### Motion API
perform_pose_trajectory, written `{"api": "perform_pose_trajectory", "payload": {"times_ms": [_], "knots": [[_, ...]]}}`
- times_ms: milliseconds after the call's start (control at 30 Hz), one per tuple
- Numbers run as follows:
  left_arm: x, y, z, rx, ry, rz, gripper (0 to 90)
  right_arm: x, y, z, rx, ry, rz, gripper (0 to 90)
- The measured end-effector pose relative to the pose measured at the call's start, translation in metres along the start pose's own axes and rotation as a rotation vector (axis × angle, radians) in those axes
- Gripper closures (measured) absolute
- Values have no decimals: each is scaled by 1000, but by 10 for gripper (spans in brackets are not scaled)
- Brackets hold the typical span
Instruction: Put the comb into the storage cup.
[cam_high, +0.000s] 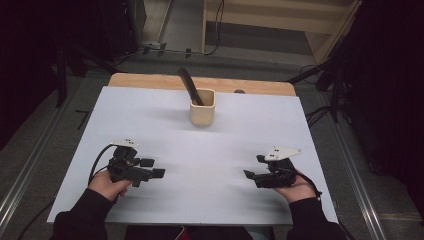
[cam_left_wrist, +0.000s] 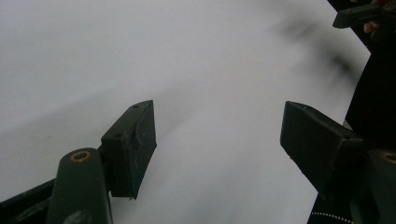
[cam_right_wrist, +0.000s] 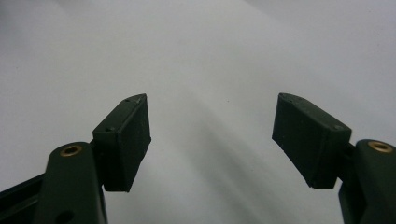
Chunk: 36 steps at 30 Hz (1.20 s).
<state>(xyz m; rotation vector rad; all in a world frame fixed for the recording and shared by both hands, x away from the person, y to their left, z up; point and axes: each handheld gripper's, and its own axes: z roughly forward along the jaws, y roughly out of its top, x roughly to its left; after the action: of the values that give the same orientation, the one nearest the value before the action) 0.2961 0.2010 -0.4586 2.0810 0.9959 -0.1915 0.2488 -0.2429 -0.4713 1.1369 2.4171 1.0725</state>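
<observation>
My sleeves (cam_high: 85, 215) are black, down to both wrists. My left claw (cam_high: 152, 168) and right claw (cam_high: 254, 167) are matte black with blocky pads, brass-ringed screw holes, grey three-cornered plates on top and trailing black cables.

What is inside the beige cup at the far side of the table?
A dark, curved utensil stands in the beige cup, leaning left, its upper part above the rim. The cup wall hides its lower end and anything else inside.

I see a dim, dark-edged room; the white table (cam_high: 200, 150) is evenly lit, shadows soft, gripper views hazy and blurred, no glare.
</observation>
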Motion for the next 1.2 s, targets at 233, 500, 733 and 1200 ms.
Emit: {"api": "perform_pose_trajectory", "payload": {"times_ms": [233,500,733,1200], "knots": [[3,-3,-4,-3,10,-7,273,0,0,0,2,1,-1,259],[5,-3,-3,2,14,-6,273,1,0,1,4,-1,-8,259],[5,-3,-4,3,16,-6,273,1,0,1,3,1,-11,259],[6,-3,-4,5,18,-5,273,1,0,2,5,2,-15,259]]}}
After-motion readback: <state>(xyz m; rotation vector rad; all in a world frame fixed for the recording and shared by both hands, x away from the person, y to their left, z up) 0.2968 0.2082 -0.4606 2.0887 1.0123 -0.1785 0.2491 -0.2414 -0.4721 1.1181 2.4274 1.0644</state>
